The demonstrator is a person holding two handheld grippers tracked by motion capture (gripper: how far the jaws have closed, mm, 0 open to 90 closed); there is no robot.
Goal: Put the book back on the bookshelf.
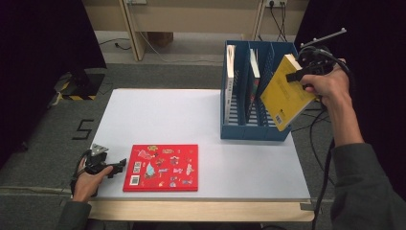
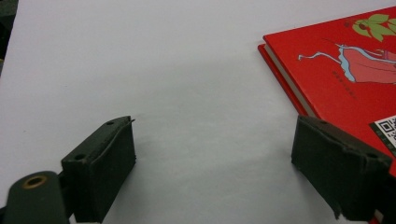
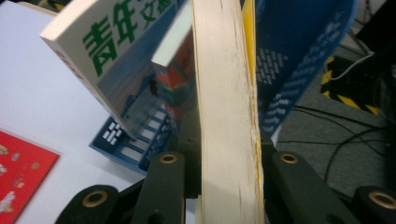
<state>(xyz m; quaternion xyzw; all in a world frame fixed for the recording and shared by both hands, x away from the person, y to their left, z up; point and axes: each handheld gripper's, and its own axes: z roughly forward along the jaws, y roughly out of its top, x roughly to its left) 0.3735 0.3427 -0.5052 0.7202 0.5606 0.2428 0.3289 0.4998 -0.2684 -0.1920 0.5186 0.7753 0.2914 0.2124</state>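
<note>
High view puts the right gripper (image 1: 300, 73) at about two o'clock on the table (image 1: 158, 115), its jaws clamped on a yellow book (image 1: 282, 98) held tilted in the air over the right-hand slot of the blue file rack (image 1: 239, 132). Two other books (image 1: 230, 72) stand in the rack's left and middle slots. Right gripper view looks along the yellow book's page edge (image 3: 224, 121), pinched between both jaws. At eight o'clock the left gripper (image 1: 115, 167) rests with jaws wide and empty, just beside a red book (image 1: 163, 167) lying flat near the front edge.
</note>
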